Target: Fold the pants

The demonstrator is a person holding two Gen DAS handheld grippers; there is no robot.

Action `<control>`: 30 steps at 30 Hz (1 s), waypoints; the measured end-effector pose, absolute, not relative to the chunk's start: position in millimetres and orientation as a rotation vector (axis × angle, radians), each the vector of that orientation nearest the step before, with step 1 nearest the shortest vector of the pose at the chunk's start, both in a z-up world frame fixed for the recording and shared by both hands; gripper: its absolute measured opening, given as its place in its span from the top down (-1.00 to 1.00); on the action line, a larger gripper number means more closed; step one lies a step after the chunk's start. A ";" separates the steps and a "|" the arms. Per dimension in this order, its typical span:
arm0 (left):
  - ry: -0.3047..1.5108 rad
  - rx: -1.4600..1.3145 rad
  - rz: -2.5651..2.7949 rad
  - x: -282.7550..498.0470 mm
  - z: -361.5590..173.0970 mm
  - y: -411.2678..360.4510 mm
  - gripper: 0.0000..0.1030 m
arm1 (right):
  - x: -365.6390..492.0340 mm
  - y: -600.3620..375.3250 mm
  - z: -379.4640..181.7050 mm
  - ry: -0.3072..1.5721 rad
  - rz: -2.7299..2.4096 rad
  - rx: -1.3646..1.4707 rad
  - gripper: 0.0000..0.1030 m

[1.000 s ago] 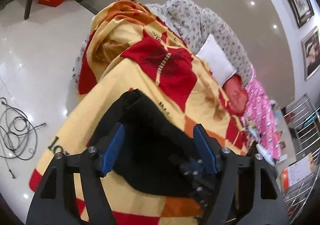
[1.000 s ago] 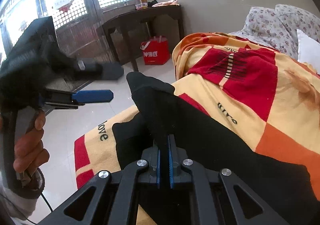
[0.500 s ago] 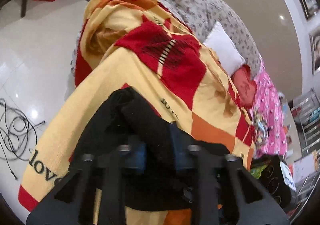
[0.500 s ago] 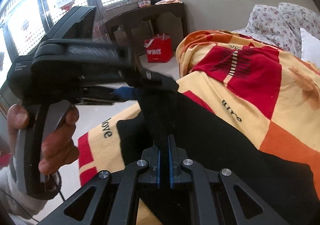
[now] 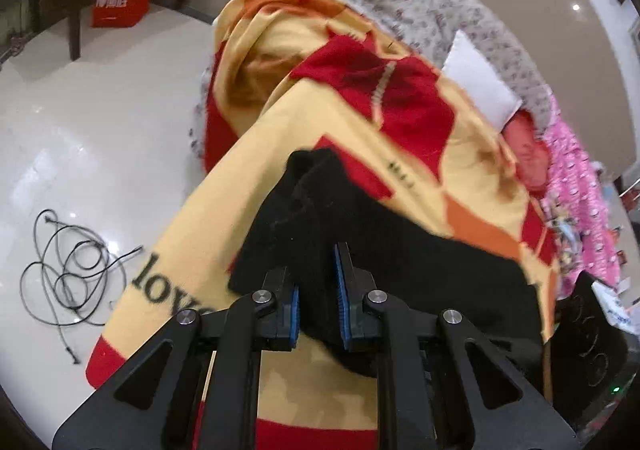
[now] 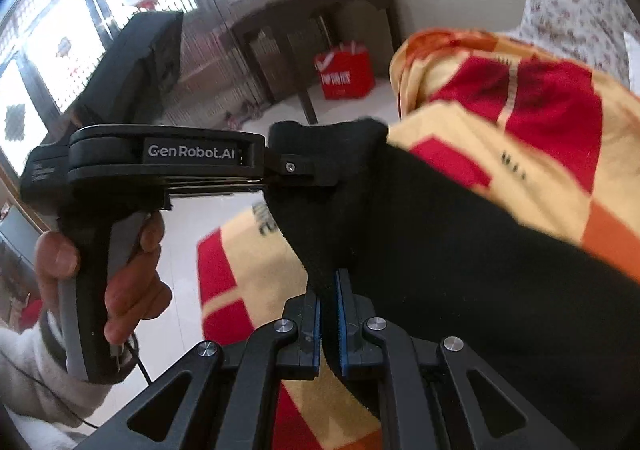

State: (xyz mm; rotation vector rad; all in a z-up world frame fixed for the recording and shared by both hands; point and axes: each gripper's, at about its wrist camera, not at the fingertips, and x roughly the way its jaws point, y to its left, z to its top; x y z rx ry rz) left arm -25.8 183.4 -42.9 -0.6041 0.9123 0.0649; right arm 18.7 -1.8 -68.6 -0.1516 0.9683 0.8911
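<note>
Black pants (image 5: pixel 400 250) lie on a yellow, red and orange blanket (image 5: pixel 304 118) over a bed. My left gripper (image 5: pixel 318 302) is shut on a bunched edge of the pants near the blanket's near end. In the right wrist view the pants (image 6: pixel 460 250) stretch to the right. My right gripper (image 6: pixel 329 314) is shut on a raised fold of them. The left gripper (image 6: pixel 304 166) shows there from the side, held by a hand and clamped on the same raised end.
A tangled black cable (image 5: pixel 68 270) lies on the white tile floor. A red shopping bag (image 5: pixel 122 0) stands by a dark wooden table (image 6: pixel 320 6). Floral bedding (image 5: pixel 432 18), a white pillow (image 5: pixel 476 86) and pink cloth (image 5: pixel 576 190) lie further up the bed.
My left gripper was open over the pants; it moved in and shut on their edge beside the right gripper. The right gripper stayed shut on the pants and lifted them a little.
</note>
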 end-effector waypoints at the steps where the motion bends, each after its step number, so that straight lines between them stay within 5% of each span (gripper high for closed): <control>1: 0.924 -0.611 0.074 -27.2 -48.2 184.6 0.72 | 20.4 -4.0 -70.5 0.984 0.891 -0.143 0.81; 7: 0.887 -0.582 0.140 -43.6 -33.7 194.1 0.56 | 18.5 -49.8 -34.3 0.934 0.850 -0.070 0.74; 12: 0.840 -0.568 0.181 -47.8 -15.6 201.1 0.55 | 30.8 -116.8 -7.6 0.875 0.681 0.024 0.33; 20: 0.810 -0.466 0.157 -35.3 2.0 170.1 0.27 | 67.9 -177.0 -12.2 0.903 0.430 0.103 0.28; 25: 0.847 -0.435 0.148 -18.6 -9.8 157.3 0.26 | 90.1 -174.5 -42.8 0.993 0.486 0.164 0.31; 27: 0.888 -0.427 0.155 -9.6 -22.3 153.9 0.26 | 90.7 -175.4 -50.0 0.982 0.494 0.178 0.69; 30: 0.927 -0.428 0.171 0.4 -36.8 153.4 0.27 | 86.7 -178.1 -44.2 0.921 0.479 0.172 0.78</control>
